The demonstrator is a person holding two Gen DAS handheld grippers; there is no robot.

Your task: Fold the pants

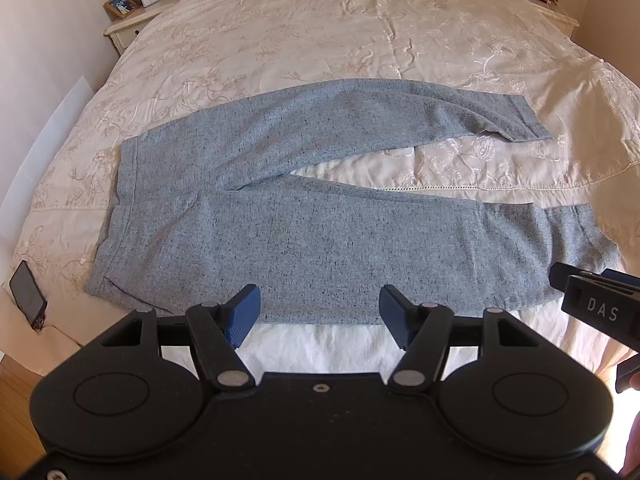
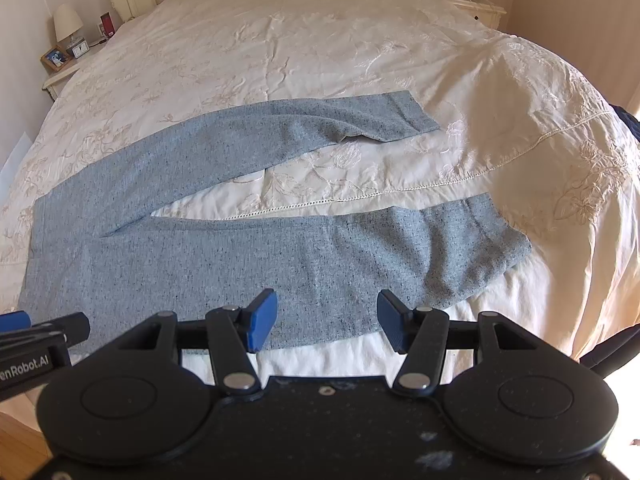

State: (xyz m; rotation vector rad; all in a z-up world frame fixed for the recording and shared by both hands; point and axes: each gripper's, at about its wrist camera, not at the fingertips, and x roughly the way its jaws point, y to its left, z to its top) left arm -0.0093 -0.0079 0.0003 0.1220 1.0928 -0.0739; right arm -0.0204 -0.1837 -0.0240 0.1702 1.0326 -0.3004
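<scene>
Grey-blue speckled pants lie flat across the near part of the bed, waistband to the left and both legs stretched to the right with a gap of bedspread between them. In the right wrist view the pants fill the lower middle. My left gripper hovers open over the near edge of the closer leg, nothing between its blue pads. My right gripper is open too, above the same leg's near edge further right. The right gripper's side shows at the right of the left wrist view.
A cream embroidered bedspread covers the bed. A phone lies at the bed's near left corner. Nightstands with a lamp, clock and photo frames stand beside the headboard on both sides. Wooden floor shows at the lower left.
</scene>
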